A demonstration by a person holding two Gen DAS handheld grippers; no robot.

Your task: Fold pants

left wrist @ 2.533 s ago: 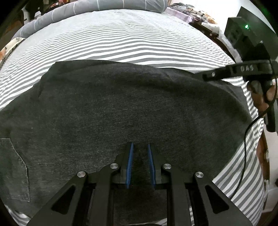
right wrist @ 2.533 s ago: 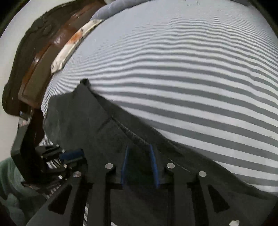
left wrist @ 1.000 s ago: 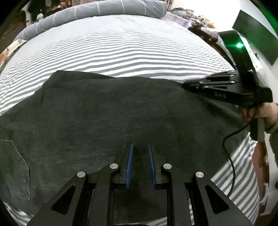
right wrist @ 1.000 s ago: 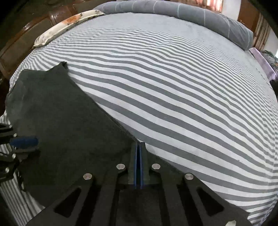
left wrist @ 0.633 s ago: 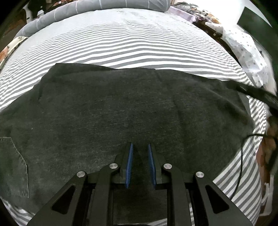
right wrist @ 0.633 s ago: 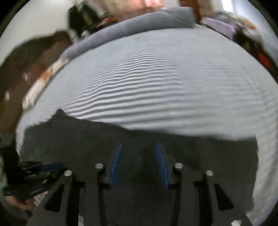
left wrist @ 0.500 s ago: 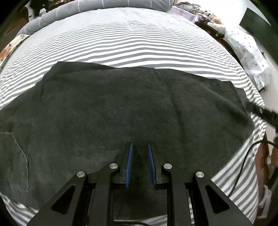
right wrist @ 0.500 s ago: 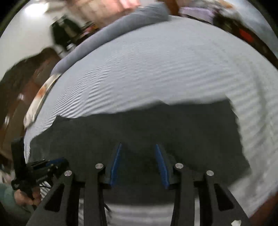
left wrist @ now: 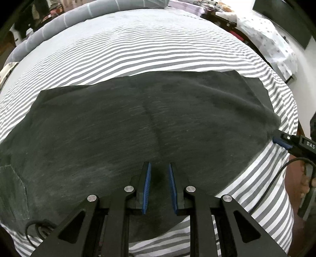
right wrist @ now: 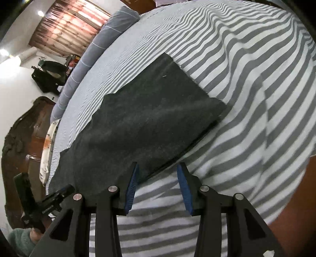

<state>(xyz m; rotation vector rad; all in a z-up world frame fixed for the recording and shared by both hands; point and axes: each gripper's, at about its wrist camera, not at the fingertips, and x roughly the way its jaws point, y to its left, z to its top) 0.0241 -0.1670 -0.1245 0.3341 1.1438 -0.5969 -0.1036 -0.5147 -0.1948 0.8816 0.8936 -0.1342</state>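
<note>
Back pocket (left wrist: 11, 194): at 8 o'clock in the left wrist view, a stitched patch on the pants, cut off by the picture's edge.
Left gripper (left wrist: 159, 190): at 6 o'clock in its own view, pointing steeply down over the pants; in the right wrist view (right wrist: 59, 197) it shows small at 8 o'clock, beside the cloth's near-left end.
Left fingers (left wrist: 146, 187): blue pads a narrow gap apart, dark cloth showing between them; whether they pinch a fold or only hang above the cloth cannot be told.
Pants (left wrist: 138, 126): dark grey, lying flat on the bed as a wide folded band from 9 o'clock to 3 o'clock in the left wrist view; a faint crease runs down the middle. In the right wrist view (right wrist: 150, 122) the band slants from 8 o'clock up to 1 o'clock, with a squared end and a thick folded edge along its lower right side.
Bed (left wrist: 150, 47): grey-and-white striped sheet under and all around the pants.
Bolster (left wrist: 83, 13): grey, along the bed's far edge at 12 o'clock.
Right gripper (right wrist: 158, 186): at 6 o'clock in its own view; in the left wrist view (left wrist: 282, 141) its tip shows at 3 o'clock, just beside the pants' right end.
Right fingers (right wrist: 182, 183): moderately apart, gripping nothing; the folded edge of the pants crosses the gap beyond the tips, striped sheet below.
</note>
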